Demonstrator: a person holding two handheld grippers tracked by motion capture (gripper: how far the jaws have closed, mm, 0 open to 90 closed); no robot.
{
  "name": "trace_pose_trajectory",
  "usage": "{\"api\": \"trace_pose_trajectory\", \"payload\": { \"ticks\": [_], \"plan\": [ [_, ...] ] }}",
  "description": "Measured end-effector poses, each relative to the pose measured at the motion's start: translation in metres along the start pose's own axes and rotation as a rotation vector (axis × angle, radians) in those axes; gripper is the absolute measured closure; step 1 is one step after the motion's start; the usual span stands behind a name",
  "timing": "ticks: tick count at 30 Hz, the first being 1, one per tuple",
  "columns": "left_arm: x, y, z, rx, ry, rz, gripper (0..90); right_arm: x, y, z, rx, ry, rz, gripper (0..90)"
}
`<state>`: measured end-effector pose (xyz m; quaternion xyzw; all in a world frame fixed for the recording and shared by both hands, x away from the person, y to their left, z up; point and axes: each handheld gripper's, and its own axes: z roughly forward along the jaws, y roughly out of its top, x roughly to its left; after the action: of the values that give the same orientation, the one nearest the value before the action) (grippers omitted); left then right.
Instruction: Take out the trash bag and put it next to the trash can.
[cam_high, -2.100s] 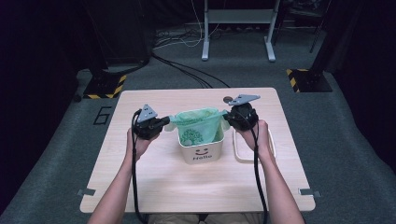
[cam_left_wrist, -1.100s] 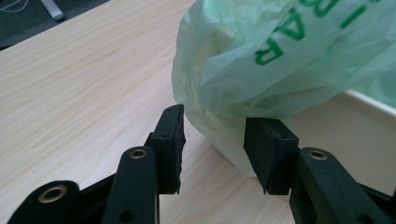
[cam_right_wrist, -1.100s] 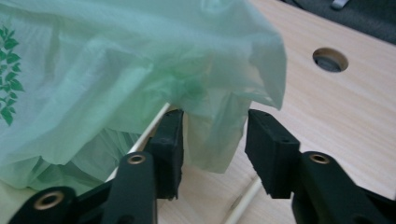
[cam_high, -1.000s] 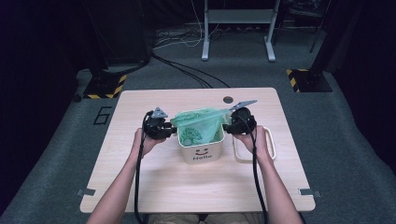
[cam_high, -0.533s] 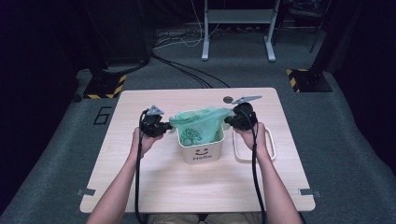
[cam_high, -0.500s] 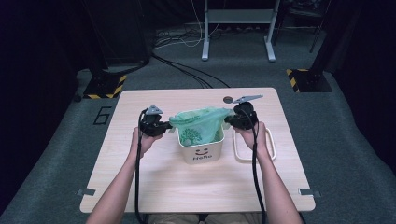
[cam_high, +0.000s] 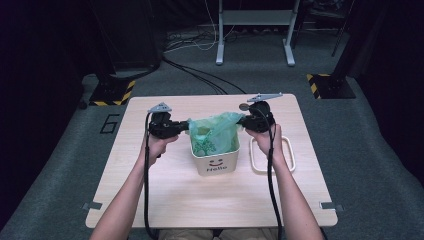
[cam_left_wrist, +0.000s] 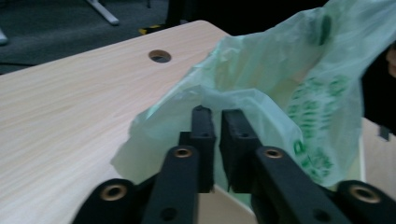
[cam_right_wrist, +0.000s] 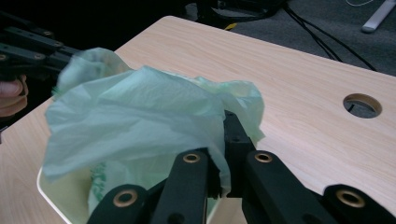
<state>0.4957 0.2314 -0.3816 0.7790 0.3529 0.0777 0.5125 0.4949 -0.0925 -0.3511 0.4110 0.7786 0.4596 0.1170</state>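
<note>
- The step in hand appeared to be spreading a green plastic bag (cam_high: 214, 131) over the mouth of a white bin (cam_high: 216, 159), so that it would line the container.
- The left gripper (cam_high: 186, 127) had its jaws drawn together on the bag's left edge; in the left gripper view the film (cam_left_wrist: 261, 98) wrapped over and passed between the two jaws.
- The right gripper (cam_high: 243, 121) was likewise pinched on the bag's right edge, with the film (cam_right_wrist: 140, 121) draped across both jaws in the right gripper view.
- To do the step well, both edges should be kept under even, light tension and lowered together past the rim, one at each side of the bin.
- Excess pull risked tearing the thin film or tipping the bin; the grip should be released only once each edge had been seated below the rim.
- The bag was translucent pale green with darker green print, crumpled, and stretched between the two grippers just above the bin.
- How much of the bag sat inside the bin could not be judged with certainty, as the film hid the interior.
- The bin stood near the middle of the table (cam_high: 165, 200), closer to its far edge, and bore a smiling face and the word "Hello".
- A white rectangular ring (cam_high: 272, 155) lay flat just beside the bin, toward the table's right edge.
</note>
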Motion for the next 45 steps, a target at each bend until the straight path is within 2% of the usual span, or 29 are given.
{"api": "trace_pose_trajectory", "payload": {
  "ticks": [1,3,5,7,12,13,20,28,30,32,34,36,42,45],
  "plan": [
    [-0.001,0.000,0.001,0.000,-0.026,-0.005,78.3,0.002,0.000,0.001,0.001,0.003,-0.004,89.2],
    [-0.003,0.000,0.004,0.018,-0.037,-0.007,71.1,0.005,0.002,0.004,0.005,0.007,-0.009,89.1],
    [-0.004,-0.001,0.006,0.025,-0.067,-0.014,65.1,0.008,0.003,0.006,0.009,0.011,-0.017,89.1],
    [-0.006,-0.001,0.008,0.033,-0.083,-0.019,55.0,0.011,0.005,0.008,0.011,0.013,-0.020,89.0],
    [-0.014,-0.003,0.016,0.052,-0.113,-0.011,42.6,0.018,0.010,0.014,0.021,0.021,-0.026,88.9],
    [-0.016,-0.004,0.017,0.051,-0.126,-0.007,41.1,0.020,0.011,0.016,0.025,0.025,-0.029,88.8],
    [-0.028,-0.005,0.026,0.039,-0.140,0.026,32.6,0.036,0.023,0.026,0.038,0.040,-0.063,88.6],
    [-0.035,-0.003,0.037,0.015,-0.159,0.031,28.4,0.050,0.033,0.039,0.065,0.059,-0.093,88.1],
    [-0.038,-0.001,0.038,0.022,-0.141,0.052,30.2,0.052,0.035,0.042,0.070,0.064,-0.102,87.8],
    [-0.039,0.001,0.037,0.016,-0.125,0.061,35.9,0.055,0.037,0.043,0.065,0.071,-0.105,87.6],
    [-0.038,0.002,0.037,0.009,-0.099,0.056,44.8,0.057,0.038,0.043,0.059,0.077,-0.107,87.8],
    [-0.036,0.003,0.038,0.005,-0.098,0.049,49.9,0.059,0.039,0.044,0.059,0.082,-0.105,87.9],
    [-0.034,0.003,0.042,-0.007,-0.076,0.034,78.8,0.058,0.038,0.042,0.049,0.094,-0.102,86.5],
    [-0.033,0.003,0.044,-0.008,-0.056,0.039,86.2,0.055,0.038,0.039,0.042,0.097,-0.096,84.4]
  ]
}}
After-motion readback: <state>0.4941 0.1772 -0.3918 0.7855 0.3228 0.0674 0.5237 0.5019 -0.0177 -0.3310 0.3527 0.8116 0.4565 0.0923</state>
